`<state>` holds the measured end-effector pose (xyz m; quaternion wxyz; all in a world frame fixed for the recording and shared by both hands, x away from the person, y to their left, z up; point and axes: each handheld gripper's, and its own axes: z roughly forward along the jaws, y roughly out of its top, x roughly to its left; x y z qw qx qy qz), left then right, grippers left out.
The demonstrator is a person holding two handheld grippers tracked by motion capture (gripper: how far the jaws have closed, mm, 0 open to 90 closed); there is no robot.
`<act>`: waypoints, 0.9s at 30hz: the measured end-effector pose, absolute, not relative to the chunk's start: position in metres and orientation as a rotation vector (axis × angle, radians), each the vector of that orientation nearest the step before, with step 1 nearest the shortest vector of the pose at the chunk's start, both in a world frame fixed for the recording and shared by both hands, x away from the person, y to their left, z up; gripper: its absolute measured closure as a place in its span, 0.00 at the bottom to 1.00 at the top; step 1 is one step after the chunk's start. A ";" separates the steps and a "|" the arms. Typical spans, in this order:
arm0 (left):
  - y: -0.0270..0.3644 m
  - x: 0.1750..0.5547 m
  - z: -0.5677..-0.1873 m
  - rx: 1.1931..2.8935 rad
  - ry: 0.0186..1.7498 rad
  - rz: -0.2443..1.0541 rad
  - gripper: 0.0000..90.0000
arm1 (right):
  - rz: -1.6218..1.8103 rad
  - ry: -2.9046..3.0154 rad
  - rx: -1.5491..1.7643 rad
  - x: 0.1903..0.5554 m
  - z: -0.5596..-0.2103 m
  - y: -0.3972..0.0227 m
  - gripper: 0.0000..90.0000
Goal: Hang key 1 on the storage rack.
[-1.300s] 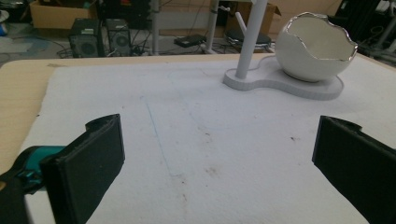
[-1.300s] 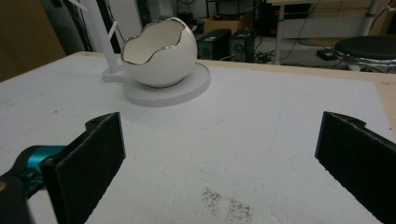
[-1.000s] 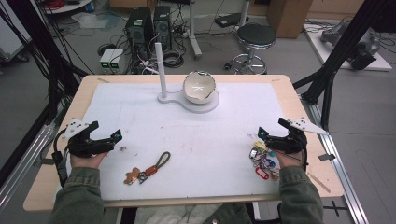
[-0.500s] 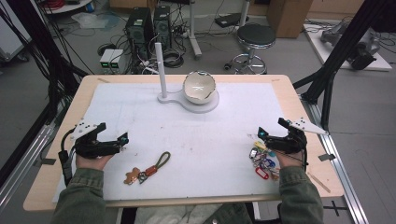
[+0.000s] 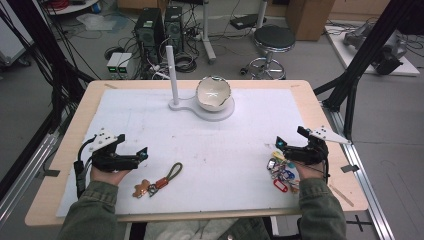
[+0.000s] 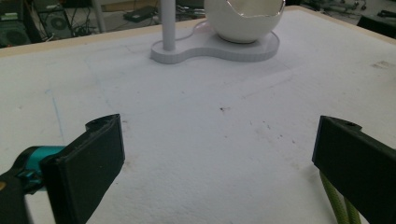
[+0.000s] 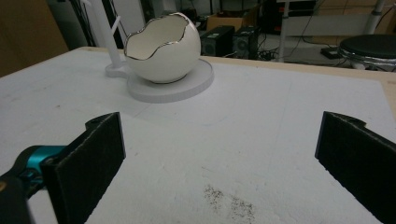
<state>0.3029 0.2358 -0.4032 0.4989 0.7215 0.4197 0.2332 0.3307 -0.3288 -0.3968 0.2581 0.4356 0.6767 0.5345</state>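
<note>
A keychain with an olive cord loop (image 5: 172,171) and a brown charm (image 5: 141,189) lies on the white mat near the front left. My left gripper (image 5: 138,154) is open just left of it, a little above the mat. The cord (image 6: 337,201) shows beside its right jaw in the left gripper view. A bunch of keys with coloured tags (image 5: 280,170) lies at the front right. My right gripper (image 5: 286,145) is open, right over the bunch's far edge. A white egg-shaped bowl (image 5: 213,93) (image 7: 161,45) sits on a white base with an upright post (image 5: 172,75).
The white mat (image 5: 240,145) covers most of the wooden table (image 5: 70,130). Bowl (image 6: 243,18) and post (image 6: 168,23) stand at the back centre. Beyond the table are a stool (image 5: 272,40), computer towers (image 5: 160,25) and cables on the floor.
My left gripper has moved to the right, closer to the olive keychain. The right gripper has stayed almost still by the keys.
</note>
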 end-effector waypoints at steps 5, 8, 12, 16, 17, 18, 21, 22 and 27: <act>0.227 0.302 -0.405 1.790 0.988 0.533 0.03 | 1.446 1.829 1.179 0.330 -0.397 -0.329 0.01; 0.224 0.302 -0.406 1.798 0.979 0.516 0.03 | 1.445 1.833 1.183 0.330 -0.397 -0.329 0.01; 0.221 0.301 -0.407 1.814 0.969 0.487 0.03 | 1.442 1.835 1.179 0.331 -0.397 -0.329 0.01; 0.215 0.299 -0.408 1.835 0.951 0.464 0.03 | 1.444 1.834 1.183 0.330 -0.397 -0.329 0.01; 0.214 0.299 -0.408 1.843 0.945 0.460 0.03 | 1.443 1.835 1.183 0.330 -0.397 -0.329 0.01; 0.212 0.299 -0.408 1.852 0.941 0.451 0.03 | 1.443 1.835 1.183 0.330 -0.397 -0.329 0.01; 0.206 0.297 -0.409 1.871 0.926 0.435 0.03 | 1.443 1.836 1.184 0.330 -0.397 -0.329 0.01; 0.205 0.297 -0.409 1.882 0.919 0.430 0.03 | 1.443 1.835 1.184 0.330 -0.397 -0.329 0.01; 0.198 0.294 -0.409 1.901 0.897 0.407 0.03 | 1.443 1.835 1.185 0.331 -0.397 -0.329 0.01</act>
